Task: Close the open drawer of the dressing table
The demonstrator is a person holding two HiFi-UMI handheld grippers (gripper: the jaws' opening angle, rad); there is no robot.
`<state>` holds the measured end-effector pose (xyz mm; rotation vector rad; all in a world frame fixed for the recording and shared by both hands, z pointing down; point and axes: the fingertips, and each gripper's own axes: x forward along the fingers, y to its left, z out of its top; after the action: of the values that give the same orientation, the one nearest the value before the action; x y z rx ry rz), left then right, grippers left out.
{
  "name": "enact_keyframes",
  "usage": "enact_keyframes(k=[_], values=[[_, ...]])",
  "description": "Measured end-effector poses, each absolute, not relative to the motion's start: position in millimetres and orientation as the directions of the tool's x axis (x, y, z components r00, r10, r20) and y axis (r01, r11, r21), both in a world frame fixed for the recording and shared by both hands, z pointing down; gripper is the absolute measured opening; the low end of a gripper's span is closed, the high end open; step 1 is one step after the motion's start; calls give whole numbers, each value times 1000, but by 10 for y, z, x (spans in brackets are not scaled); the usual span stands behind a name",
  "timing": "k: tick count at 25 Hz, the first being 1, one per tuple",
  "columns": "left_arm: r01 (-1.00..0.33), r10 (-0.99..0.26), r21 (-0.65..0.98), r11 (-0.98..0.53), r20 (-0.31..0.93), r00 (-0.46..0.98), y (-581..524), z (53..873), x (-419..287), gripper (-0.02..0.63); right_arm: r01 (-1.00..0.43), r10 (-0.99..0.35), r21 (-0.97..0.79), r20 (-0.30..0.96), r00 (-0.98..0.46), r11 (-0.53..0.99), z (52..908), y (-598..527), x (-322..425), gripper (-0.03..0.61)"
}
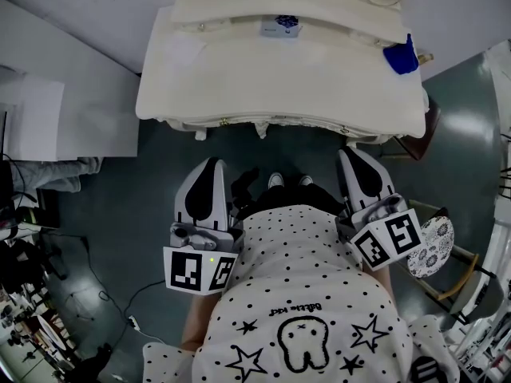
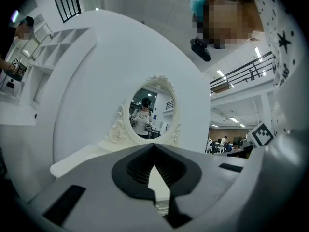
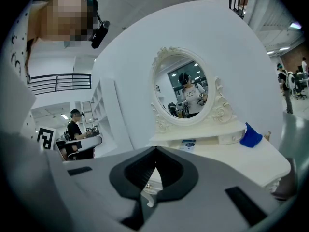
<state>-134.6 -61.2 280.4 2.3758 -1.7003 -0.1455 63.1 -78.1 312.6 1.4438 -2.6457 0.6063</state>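
The cream dressing table (image 1: 279, 86) fills the top of the head view, its front edge with small knobs (image 1: 225, 122) facing me. From here I cannot tell which drawer stands open. Its oval mirror (image 2: 153, 108) (image 3: 186, 86) shows in both gripper views. My left gripper (image 1: 209, 167) (image 2: 157, 178) is held level in front of my body, short of the table's front edge, shut and empty. My right gripper (image 1: 351, 156) (image 3: 148, 183) sits likewise at the right, tilted slightly down, jaws together with nothing in them. A drawer knob shows just past its tips.
On the tabletop lie a blue cloth (image 1: 399, 57) (image 3: 251, 137) at the right and a small printed card (image 1: 285, 26) by the mirror shelf. A stool with a patterned cushion (image 1: 431, 246) stands at my right. White panels (image 1: 64, 110) and floor cables (image 1: 104, 294) are at the left.
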Motion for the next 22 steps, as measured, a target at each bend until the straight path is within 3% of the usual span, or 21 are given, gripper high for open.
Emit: enact_keyframes(k=[22], values=[[-921, -947, 250, -297, 43, 317, -639, 2809, -1467, 11, -818, -783, -288, 255, -567, 499, 3123, -785, 516, 8]])
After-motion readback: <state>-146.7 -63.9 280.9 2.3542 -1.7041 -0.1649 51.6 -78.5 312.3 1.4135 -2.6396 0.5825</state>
